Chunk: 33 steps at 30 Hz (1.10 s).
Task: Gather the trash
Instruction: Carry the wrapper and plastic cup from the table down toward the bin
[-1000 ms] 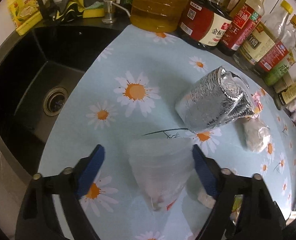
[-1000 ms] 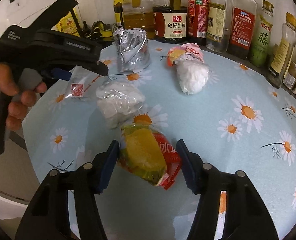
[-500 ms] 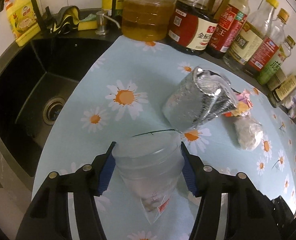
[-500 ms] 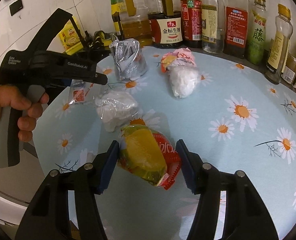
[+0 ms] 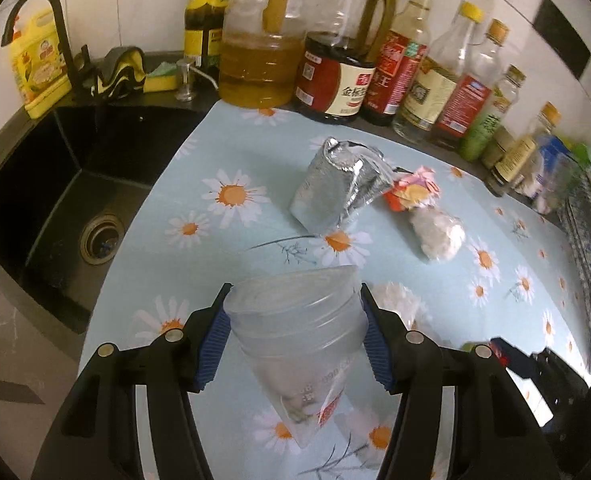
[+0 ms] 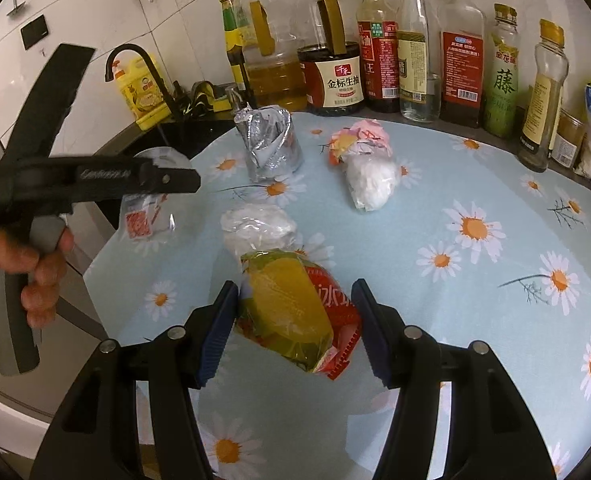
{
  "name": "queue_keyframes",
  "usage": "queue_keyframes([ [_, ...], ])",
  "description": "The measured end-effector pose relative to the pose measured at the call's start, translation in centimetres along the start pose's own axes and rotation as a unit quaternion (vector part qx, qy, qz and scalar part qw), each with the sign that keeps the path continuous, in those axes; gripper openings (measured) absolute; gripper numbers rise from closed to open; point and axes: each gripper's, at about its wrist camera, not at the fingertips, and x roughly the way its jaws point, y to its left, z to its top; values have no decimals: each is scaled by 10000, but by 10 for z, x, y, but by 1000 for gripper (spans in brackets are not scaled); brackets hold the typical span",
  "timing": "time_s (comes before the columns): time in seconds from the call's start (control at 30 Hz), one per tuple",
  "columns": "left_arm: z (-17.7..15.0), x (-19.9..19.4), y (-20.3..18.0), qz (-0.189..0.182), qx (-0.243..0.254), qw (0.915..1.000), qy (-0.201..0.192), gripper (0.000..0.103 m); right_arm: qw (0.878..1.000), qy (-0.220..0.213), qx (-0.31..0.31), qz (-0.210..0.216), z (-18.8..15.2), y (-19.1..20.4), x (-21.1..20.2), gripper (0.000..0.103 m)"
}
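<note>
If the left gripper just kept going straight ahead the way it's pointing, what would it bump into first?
The left gripper, shut on a clear plastic bag, would probably meet the silver foil bag first, with the bottles behind it. Depth is hard to judge, so it might pass over.

The left wrist view looks down from close above the desk's [image 5: 255, 152] sink-side edge toward the bottle row [image 5: 407, 68]. The right wrist view sits lower near the front edge, facing the same bottles [image 6: 379, 60]. Both share the silver foil bag [image 5: 335, 192] [image 6: 269, 144] mid-desk.

Foil bag [image 5: 337, 186] lies between sink [image 5: 47, 184] and tissue wad [image 5: 439, 232]
</note>
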Motion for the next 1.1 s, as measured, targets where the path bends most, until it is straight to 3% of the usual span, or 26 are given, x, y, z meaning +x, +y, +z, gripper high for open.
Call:
queue_keyframes([
  [0.37,-42,-41,23,-646,340,9972,-140,57,9993,63,146,-324,-17,53,-18,59],
  [0.77,-72,-86,65,-1448,795,9860,-207,57,9927,-36,1089,-514,-36,105,-41,59],
  [1.1,-115,-97,94,-1985,1171,9729,162,57,9784,143,2003,-485,-75,139,-42,59],
])
